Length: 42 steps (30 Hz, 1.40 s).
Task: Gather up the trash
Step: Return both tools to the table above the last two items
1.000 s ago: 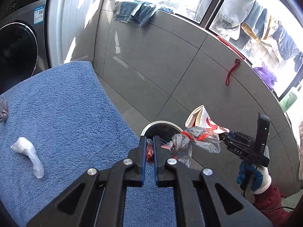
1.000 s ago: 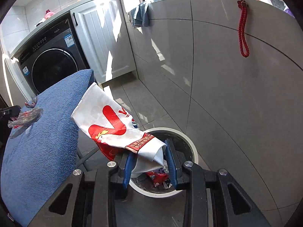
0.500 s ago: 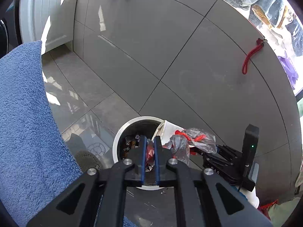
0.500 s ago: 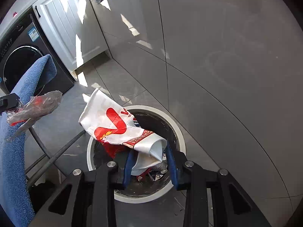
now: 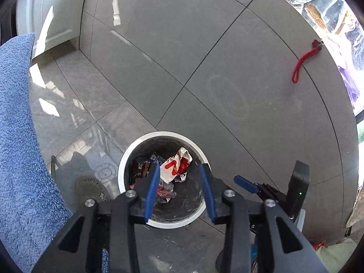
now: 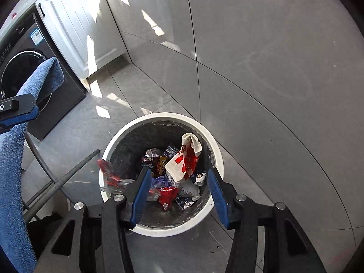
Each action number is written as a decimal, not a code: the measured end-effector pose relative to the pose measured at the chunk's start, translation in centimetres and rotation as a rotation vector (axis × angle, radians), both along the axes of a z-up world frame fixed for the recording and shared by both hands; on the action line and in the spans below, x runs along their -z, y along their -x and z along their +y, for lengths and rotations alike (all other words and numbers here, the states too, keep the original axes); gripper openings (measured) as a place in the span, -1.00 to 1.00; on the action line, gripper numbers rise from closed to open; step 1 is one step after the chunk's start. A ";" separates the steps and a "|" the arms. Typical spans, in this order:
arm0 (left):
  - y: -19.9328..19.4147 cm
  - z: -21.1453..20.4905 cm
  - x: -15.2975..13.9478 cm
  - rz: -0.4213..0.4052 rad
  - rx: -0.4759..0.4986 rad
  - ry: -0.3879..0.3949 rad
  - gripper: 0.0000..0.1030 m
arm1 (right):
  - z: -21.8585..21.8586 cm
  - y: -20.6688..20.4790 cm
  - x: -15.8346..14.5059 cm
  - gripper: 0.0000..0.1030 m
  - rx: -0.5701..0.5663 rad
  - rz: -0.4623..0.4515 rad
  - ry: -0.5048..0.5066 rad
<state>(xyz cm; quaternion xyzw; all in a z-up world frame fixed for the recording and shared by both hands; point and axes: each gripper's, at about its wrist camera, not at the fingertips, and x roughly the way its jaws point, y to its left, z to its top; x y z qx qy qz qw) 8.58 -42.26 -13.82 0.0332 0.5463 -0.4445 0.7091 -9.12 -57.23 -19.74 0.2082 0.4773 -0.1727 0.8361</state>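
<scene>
A white round trash bin (image 5: 136, 145) with a dark liner stands on the grey floor by the wall; it also shows in the right wrist view (image 6: 159, 118). Inside lie several wrappers and a white-and-red paper bag (image 5: 174, 167), also seen in the right wrist view (image 6: 185, 161). A clear plastic wrapper with red bits (image 6: 111, 176) is blurred in mid-fall at the bin's left rim. My left gripper (image 5: 179, 177) is open and empty above the bin. My right gripper (image 6: 178, 180) is open and empty above the bin; it also shows in the left wrist view (image 5: 245, 183).
A blue towel-covered surface (image 5: 16, 136) lies at the left on thin metal legs (image 6: 66, 177). A dark washing machine (image 6: 25, 52) and white cabinet (image 6: 79, 29) stand at the back left. A red cord (image 5: 303, 61) hangs on the grey tiled wall. A floor drain (image 5: 91, 187) sits left of the bin.
Both grippers opened over the bin. The white-and-red paper bag dropped from the right gripper into the bin; the clear plastic wrapper left the left gripper and is falling.
</scene>
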 end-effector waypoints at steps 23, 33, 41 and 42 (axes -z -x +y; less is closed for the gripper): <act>6.6 15.7 -10.9 -0.405 -0.229 -0.050 -0.33 | 12.2 0.6 -13.5 0.06 -0.258 -0.250 0.126; 8.6 24.6 -13.9 -0.526 -0.346 -0.054 0.06 | 19.6 -1.9 -17.9 0.12 -0.409 -0.318 0.167; 9.1 31.9 -14.8 -0.580 -0.453 -0.071 0.07 | 25.9 -3.5 -21.1 0.17 -0.518 -0.345 0.238; 9.1 32.9 -14.8 -0.590 -0.466 -0.080 0.07 | 26.7 -3.7 -21.5 0.17 -0.530 -0.348 0.251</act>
